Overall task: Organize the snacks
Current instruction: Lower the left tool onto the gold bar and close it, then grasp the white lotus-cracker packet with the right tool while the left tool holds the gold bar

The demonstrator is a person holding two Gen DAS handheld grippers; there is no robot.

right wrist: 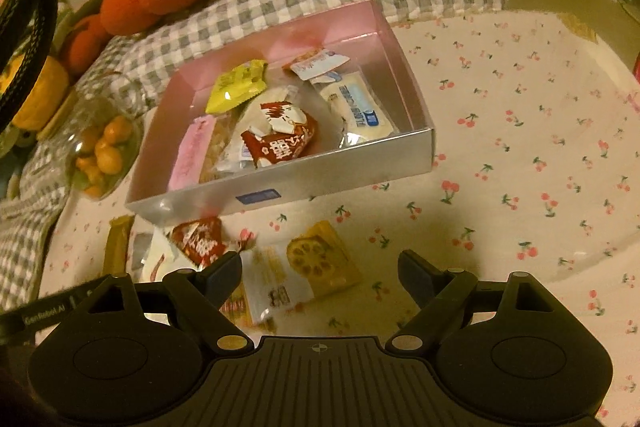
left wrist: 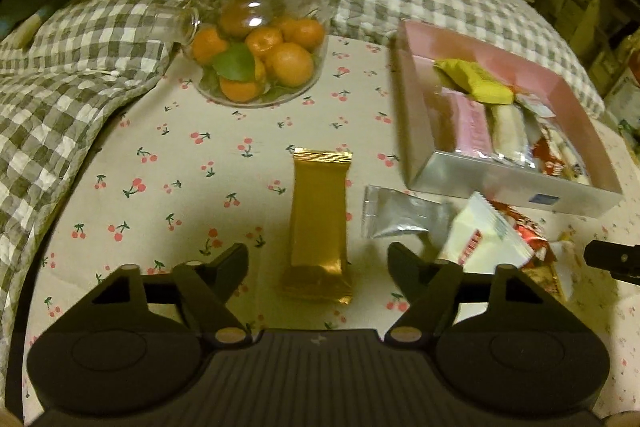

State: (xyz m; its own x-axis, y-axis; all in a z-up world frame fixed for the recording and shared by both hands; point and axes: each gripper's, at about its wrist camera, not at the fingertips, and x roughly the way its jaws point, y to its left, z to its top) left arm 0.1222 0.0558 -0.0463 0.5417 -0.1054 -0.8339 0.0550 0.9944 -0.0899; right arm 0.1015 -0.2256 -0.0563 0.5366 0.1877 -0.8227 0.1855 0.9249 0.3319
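Because the gold snack bar point(left wrist: 320, 223) lies lengthwise in the lower middle of the left wrist view, the left gripper point(left wrist: 318, 267) hangs over its near end with one finger on each side, so the jaws stand partly open and do not press on it yet. The bar is long, flat and shiny, with crimped ends. At the right of this frame the silver box point(left wrist: 516, 187), pink inside, already keeps several packets. In the right wrist view, the right gripper point(right wrist: 320, 273) has wide, empty jaws above the loose packets at lower centre, among them a yellow packet with a lotus-root picture point(right wrist: 324, 261), which lies on the cherry-print tablecloth point(right wrist: 520, 155) in front of the box.
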